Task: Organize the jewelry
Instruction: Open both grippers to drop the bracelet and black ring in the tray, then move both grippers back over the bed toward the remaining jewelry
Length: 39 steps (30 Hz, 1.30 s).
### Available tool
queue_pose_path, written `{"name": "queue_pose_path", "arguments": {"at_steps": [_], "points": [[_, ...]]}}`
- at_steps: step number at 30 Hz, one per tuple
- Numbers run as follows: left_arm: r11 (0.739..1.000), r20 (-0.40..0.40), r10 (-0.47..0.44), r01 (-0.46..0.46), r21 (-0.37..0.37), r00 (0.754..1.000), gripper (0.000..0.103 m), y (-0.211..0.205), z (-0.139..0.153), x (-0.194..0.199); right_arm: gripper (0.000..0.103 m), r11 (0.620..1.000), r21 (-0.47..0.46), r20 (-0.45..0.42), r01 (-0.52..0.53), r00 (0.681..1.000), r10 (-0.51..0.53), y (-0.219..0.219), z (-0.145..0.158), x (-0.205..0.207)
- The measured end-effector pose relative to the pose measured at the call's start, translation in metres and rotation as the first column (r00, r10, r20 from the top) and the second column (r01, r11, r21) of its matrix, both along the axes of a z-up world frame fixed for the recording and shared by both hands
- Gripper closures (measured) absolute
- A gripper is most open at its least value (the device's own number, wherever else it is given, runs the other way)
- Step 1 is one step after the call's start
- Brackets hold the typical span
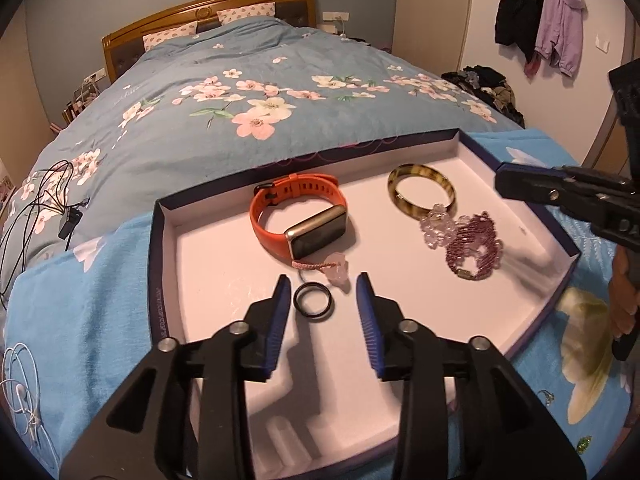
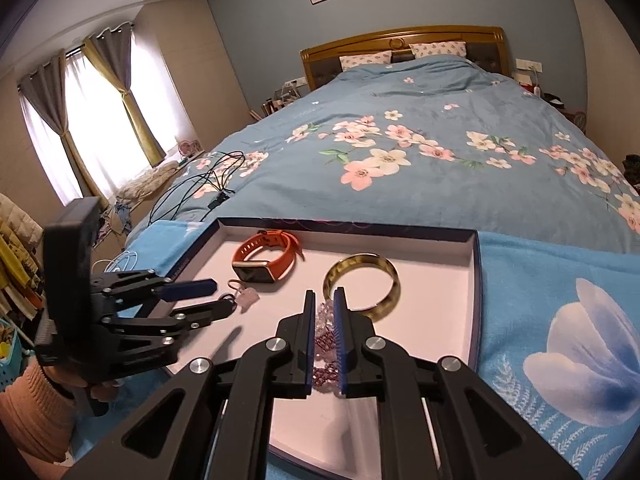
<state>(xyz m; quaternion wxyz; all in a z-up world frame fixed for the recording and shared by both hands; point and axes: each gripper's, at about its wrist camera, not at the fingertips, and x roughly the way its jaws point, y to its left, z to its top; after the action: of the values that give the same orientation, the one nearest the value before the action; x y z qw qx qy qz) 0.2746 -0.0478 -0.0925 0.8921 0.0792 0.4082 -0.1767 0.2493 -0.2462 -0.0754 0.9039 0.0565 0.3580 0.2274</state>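
A white-lined box tray (image 1: 208, 264) (image 2: 440, 304) lies on the bed. In it are an orange smartwatch (image 1: 298, 220) (image 2: 266, 258), a tortoiseshell bangle (image 1: 422, 192) (image 2: 364, 286), clear and purple bead bracelets (image 1: 466, 244) (image 2: 326, 338), a pink charm (image 1: 336, 270) (image 2: 246, 296) and a black ring (image 1: 313, 302). My left gripper (image 1: 324, 300) (image 2: 218, 298) is open, its fingers either side of the black ring. My right gripper (image 2: 323, 312) is narrowly open over the bead bracelets; in the left wrist view (image 1: 510, 184) it shows at the right edge.
The tray rests on a light blue flowered blanket (image 2: 560, 320) over a blue floral duvet (image 1: 240, 92). Black cables (image 1: 40, 200) and white earphones (image 1: 20, 380) lie to the left. Small green jewelry pieces (image 1: 584, 446) lie on the blanket at right.
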Motion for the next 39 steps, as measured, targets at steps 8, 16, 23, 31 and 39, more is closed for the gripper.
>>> {"name": "queue_pose_path", "arguments": {"at_steps": [8, 16, 23, 31, 39], "points": [[1.0, 0.068, 0.005, -0.003, -0.024, 0.998, 0.057, 0.01, 0.024, -0.024, 0.081, 1.0, -0.001, 0.016, -0.005, 1.0, 0.005, 0.0, 0.005, -0.011], [0.999, 0.178, -0.003, 0.011, -0.044, 0.984, 0.048, 0.026, 0.055, -0.078, 0.071, 0.999, 0.001, 0.047, -0.048, 0.998, 0.048, -0.002, 0.016, -0.044], [0.999, 0.212, 0.009, 0.0, -0.043, 0.977, 0.047, 0.038, 0.062, -0.118, 0.065, 0.996, -0.025, 0.062, -0.09, 0.994, 0.091, 0.0, 0.02, -0.078], [0.997, 0.19, 0.03, -0.015, -0.081, 0.981, 0.046, 0.053, 0.055, -0.147, 0.06, 0.99, -0.054, 0.052, -0.127, 0.99, 0.13, 0.005, 0.013, -0.109], [0.999, 0.153, -0.005, 0.012, -0.047, 0.988, 0.046, 0.052, 0.037, -0.17, 0.058, 0.982, -0.106, 0.003, -0.158, 0.987, 0.159, 0.004, -0.009, -0.145]]}}
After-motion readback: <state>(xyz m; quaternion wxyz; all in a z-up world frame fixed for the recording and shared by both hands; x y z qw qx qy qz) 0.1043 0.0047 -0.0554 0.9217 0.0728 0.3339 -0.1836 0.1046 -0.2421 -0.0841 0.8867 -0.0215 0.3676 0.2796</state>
